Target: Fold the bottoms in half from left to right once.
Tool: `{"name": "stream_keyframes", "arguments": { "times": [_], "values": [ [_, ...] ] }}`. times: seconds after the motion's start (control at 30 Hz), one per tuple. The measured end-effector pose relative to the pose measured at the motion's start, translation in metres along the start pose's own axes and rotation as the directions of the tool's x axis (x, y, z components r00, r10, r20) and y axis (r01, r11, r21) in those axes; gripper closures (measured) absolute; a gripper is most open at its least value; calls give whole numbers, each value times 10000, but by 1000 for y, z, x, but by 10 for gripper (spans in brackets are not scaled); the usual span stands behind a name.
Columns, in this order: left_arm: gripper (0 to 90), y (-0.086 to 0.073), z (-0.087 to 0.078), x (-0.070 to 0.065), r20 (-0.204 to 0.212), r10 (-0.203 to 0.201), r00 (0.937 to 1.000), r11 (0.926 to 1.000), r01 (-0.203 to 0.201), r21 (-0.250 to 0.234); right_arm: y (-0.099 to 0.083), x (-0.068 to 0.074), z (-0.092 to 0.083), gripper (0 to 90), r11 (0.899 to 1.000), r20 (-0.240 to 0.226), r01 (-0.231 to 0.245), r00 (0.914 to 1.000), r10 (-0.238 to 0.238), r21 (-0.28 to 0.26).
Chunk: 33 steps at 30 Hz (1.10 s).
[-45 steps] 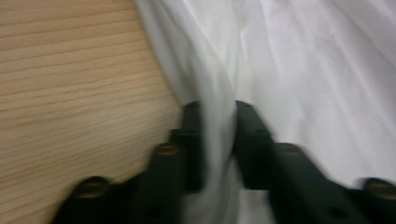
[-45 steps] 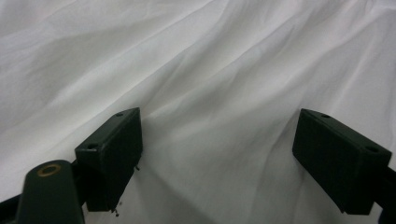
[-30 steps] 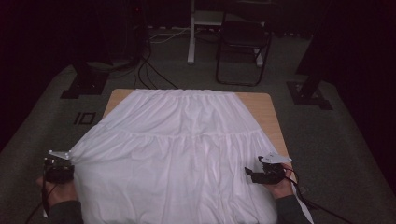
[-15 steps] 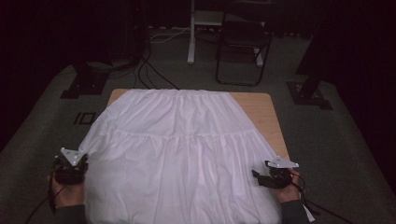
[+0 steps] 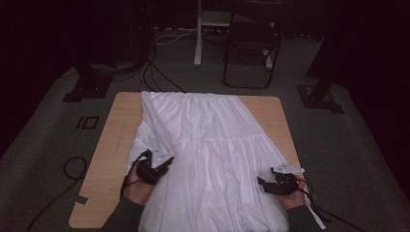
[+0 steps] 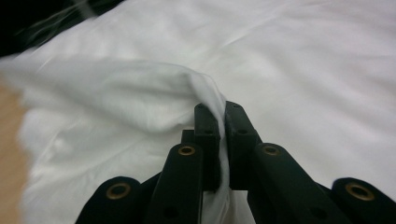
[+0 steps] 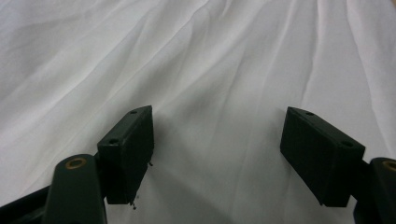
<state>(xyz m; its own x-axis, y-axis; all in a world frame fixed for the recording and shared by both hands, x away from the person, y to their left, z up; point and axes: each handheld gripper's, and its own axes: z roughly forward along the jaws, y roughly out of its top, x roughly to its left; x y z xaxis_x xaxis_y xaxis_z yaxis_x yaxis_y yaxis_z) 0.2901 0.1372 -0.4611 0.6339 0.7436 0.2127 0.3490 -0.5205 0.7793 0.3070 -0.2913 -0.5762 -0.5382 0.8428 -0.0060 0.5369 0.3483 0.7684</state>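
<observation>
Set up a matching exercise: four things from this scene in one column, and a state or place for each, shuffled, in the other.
1. left tongs
2. right tongs
3. white skirt
4. black chair

a. on the floor beyond the table
b. open above the cloth
c. spread on the wooden table, left edge folded inward
d. shut on a fold of fabric

Pairs: 1-d, 2-b, 3-c, 4-a

White skirt (image 5: 212,159) hem beyond the high view's bottom edge; tabletop (image 5: 116,140) underneath largely hidden
</observation>
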Motion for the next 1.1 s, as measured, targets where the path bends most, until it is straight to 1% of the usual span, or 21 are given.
{"name": "stream_keyframes", "arguments": {
  "times": [0.07, 0.1, 0.13, 0.17, 0.2, 0.23, 0.27, 0.3, 0.33, 0.37, 0.4, 0.47, 0.57, 0.6, 0.63, 0.73, 0.8, 0.83, 0.9, 0.97, 1.1],
  "values": [
    [862, 18, 6, -16, 534, 181, 9984, 9993, -163, -346, 0, 0, 0, 252, 10000, 2, -9, 10000, 9, -7],
    [862, 18, 6, -16, 534, 181, 9984, 9993, -163, -346, 0, 0, 0, 252, 10000, 2, -9, 10000, 9, -7],
    [862, 33, 9, -31, 1256, 213, 9918, 9963, -107, -847, 0, 0, 0, 251, 10000, 0, -9, 10000, 9, 1],
    [862, 33, 9, -31, 1256, 213, 9918, 9963, -107, -847, 0, 0, 0, 251, 10000, 0, -9, 10000, 9, 1],
    [862, 43, 15, -44, 1973, 186, 9802, 9937, 37, -1119, 0, 0, 0, 251, 10000, 0, -2, 10000, 2, -3],
    [862, 43, 15, -44, 1973, 186, 9802, 9937, 37, -1119, 0, 0, 0, 251, 10000, 0, -2, 10000, 2, -3],
    [862, 49, 27, -62, 2730, 345, 9614, 9953, -82, -968, 0, 0, 0, 251, 10000, -1, -16, 10000, 16, 2],
    [859, 49, 27, -62, 2730, 345, 9614, 9953, -82, -968, 0, 0, 0, 251, 10000, -1, -12, 10000, 12, 4],
    [843, 47, 45, -79, 3254, 446, 9445, 9978, -259, -615, 0, 0, 0, 251, 10000, -6, -2, 10000, 2, -3],
    [803, 44, 56, -85, 3608, 399, 9318, 9988, -273, -400, 0, 0, 0, 251, 10000, -8, -2, 10000, 2, -3],
    [715, 40, 63, -87, 3821, 292, 9236, 9995, -241, -182, 0, 0, 0, 251, 10000, -7, -5, 10000, 5, -2],
    [608, 35, 67, -86, 3878, 144, 9216, 9999, -154, -6, 0, 0, 0, 251, 10000, -7, -6, 10000, 6, -2],
    [533, 30, 60, -78, 3792, 98, 9253, 9998, -18, -214, 0, 0, 0, 251, 10000, -2, -14, 10000, 14, -2],
    [526, 25, 47, -65, 3595, -37, 9331, 9990, 199, -411, 0, 0, 0, 259, 10000, 19, -29, 10000, 29, 1],
    [521, 25, 47, -65, 3595, -37, 9331, 9990, 199, -411, 0, 0, 0, 259, 10000, 19, -29, 10000, 29, 1],
    [516, 9, 26, -35, 2697, -417, 9620, 9978, 542, -387, 4, 3, -4, 405, 9999, 49, -95, 9999, 95, 103],
    [517, -4, 19, -18, 2301, -800, 9699, 9960, 873, -216, 11, 9, -10, 464, 9999, 144, -23, 9999, 25, -109],
    [517, -13, 16, -9, 1933, -961, 9764, 9949, 1004, -121, 16, 13, -14, 490, 9996, 108, 1, 9999, 2, -292],
    [517, -26, 14, 2, 1432, -1216, 9822, 9925, 1215, 91, 27, 22, -22, 524, 9981, 14, 2, 10000, -1, -624],
    [516, -40, 12, 11, 889, -1457, 9853, 9892, 1438, 271, 39, 33, -27, 522, 9962, -288, 61, 9995, -86, -874],
    [496, -63, 10, 24, 102, -1758, 9844, 9825, 1748, 642, 63, 57, -29, 472, 9919, -766, 440, 9956, -533, -1190]
  ]
}}
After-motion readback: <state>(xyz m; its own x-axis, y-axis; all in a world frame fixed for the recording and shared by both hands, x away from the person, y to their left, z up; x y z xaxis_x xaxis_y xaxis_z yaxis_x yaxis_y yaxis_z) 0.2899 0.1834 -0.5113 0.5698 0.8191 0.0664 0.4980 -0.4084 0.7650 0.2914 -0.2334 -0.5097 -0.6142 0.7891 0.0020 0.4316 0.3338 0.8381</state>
